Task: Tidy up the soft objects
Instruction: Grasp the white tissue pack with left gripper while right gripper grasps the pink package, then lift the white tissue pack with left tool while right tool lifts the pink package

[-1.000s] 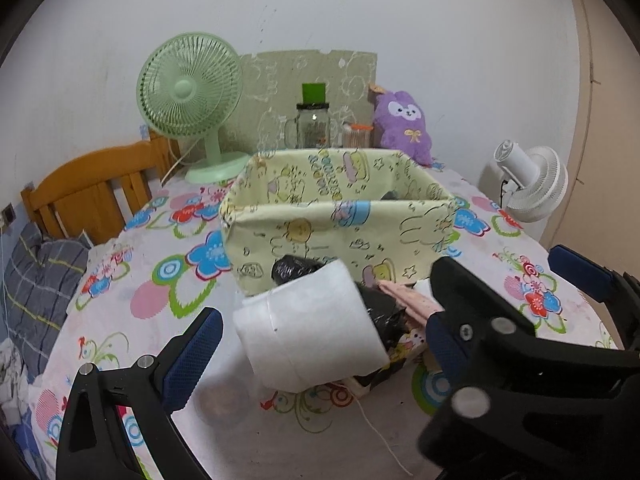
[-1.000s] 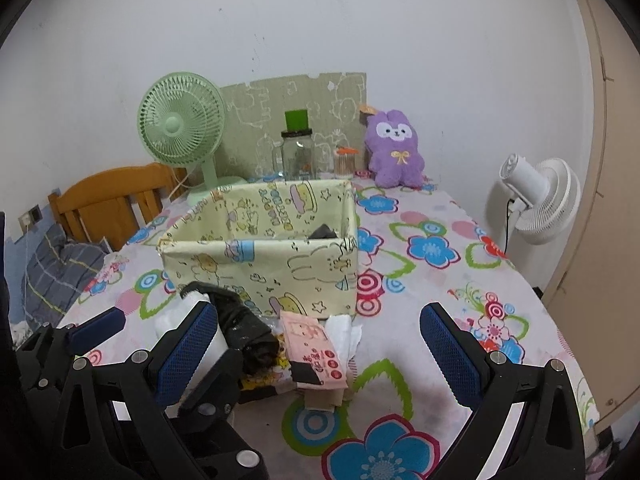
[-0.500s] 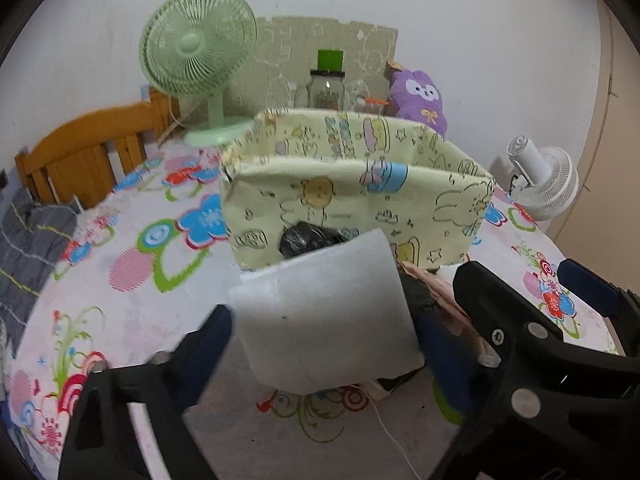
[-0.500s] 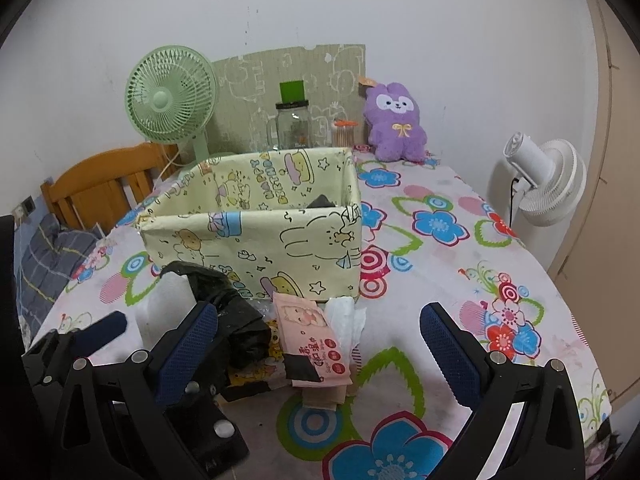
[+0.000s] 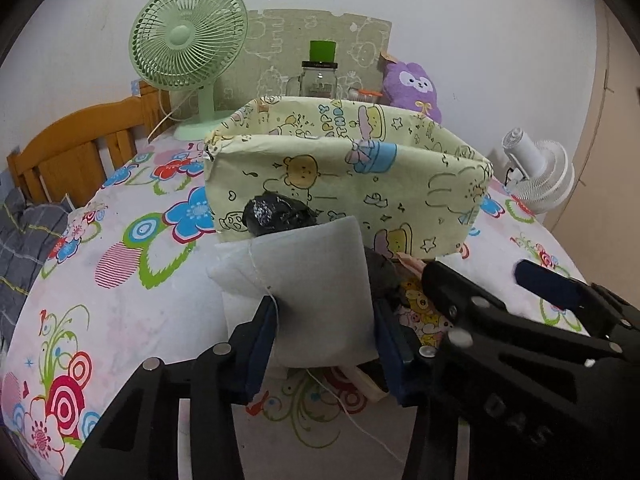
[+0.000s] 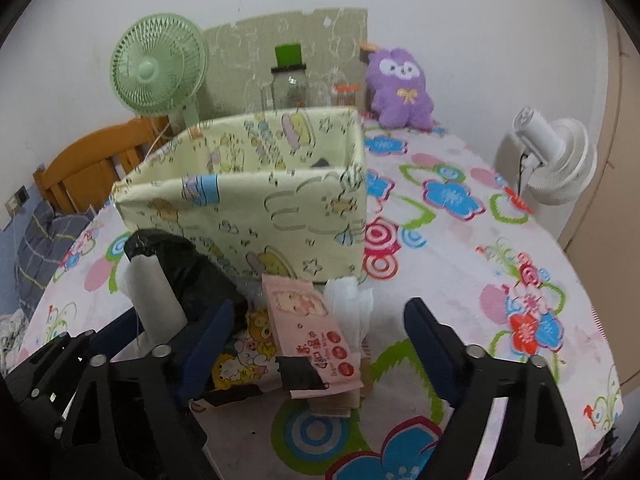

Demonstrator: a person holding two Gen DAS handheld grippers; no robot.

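Observation:
A white soft roll (image 5: 304, 280) lies in front of the yellow fabric box (image 5: 340, 184). My left gripper (image 5: 324, 342) is closing on it, and both blue pads press its sides. A black plastic bag (image 5: 280, 212) sits just behind the roll. In the right wrist view the roll (image 6: 156, 304) shows at lower left beside the bag (image 6: 188, 264). My right gripper (image 6: 320, 344) is closing around a pink tissue pack (image 6: 312, 332), with its pads still clear of the pack. A crumpled white tissue (image 6: 348, 304) and a cartoon-bear packet (image 6: 244, 356) lie by the pack.
A green fan (image 5: 188, 40), a jar with a green lid (image 5: 320, 76) and a purple plush (image 6: 400, 88) stand behind the box (image 6: 260, 208). A white fan (image 6: 552, 160) is off the right edge. A wooden chair (image 5: 76, 152) and plaid cloth are at the left.
The left jaws came together onto the white roll. The right gripper moved forward and down over the pink pack, and its jaws narrowed. Both views now sit closer to the box.

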